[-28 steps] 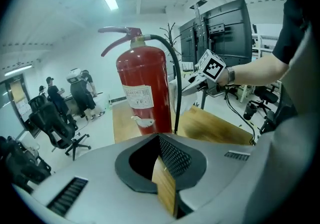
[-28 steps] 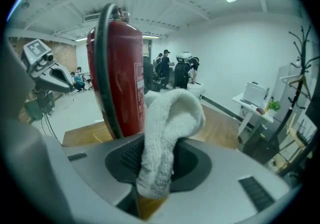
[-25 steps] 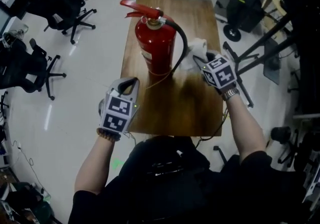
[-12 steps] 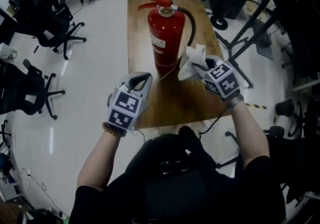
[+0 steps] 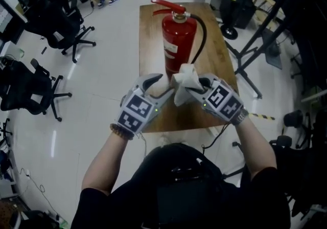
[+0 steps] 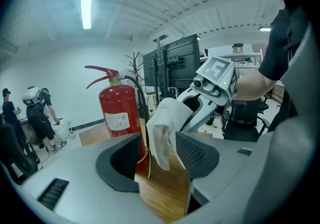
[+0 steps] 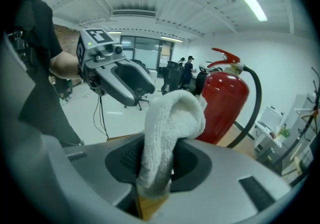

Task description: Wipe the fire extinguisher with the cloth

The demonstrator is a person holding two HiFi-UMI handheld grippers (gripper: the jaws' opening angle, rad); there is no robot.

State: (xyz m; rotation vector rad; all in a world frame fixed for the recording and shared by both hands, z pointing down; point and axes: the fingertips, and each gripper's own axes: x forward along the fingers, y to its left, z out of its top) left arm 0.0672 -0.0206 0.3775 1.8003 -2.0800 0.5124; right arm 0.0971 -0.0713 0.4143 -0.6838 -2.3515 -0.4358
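A red fire extinguisher (image 5: 179, 44) with a black hose stands upright on the wooden table (image 5: 217, 44); it also shows in the left gripper view (image 6: 119, 113) and the right gripper view (image 7: 227, 103). In front of it my right gripper (image 5: 196, 86) (image 7: 157, 163) is shut on a white cloth (image 5: 184, 82) (image 7: 167, 128). The cloth's free end (image 6: 167, 128) hangs between the jaws of my left gripper (image 5: 162, 84) (image 6: 157, 155). Those jaws have just been opening, and their pads stand apart from the cloth. The two grippers meet tip to tip above the table's near half.
Black office chairs (image 5: 56, 13) (image 5: 25, 85) stand on the white floor to the left. Dark metal stands and legs (image 5: 260, 33) crowd the table's right side. People (image 6: 37, 113) stand far off at the back of the room.
The right gripper has carried the cloth leftward, away from the extinguisher's hose side. The left gripper has risen toward it, and the cloth now hangs between the left jaws.
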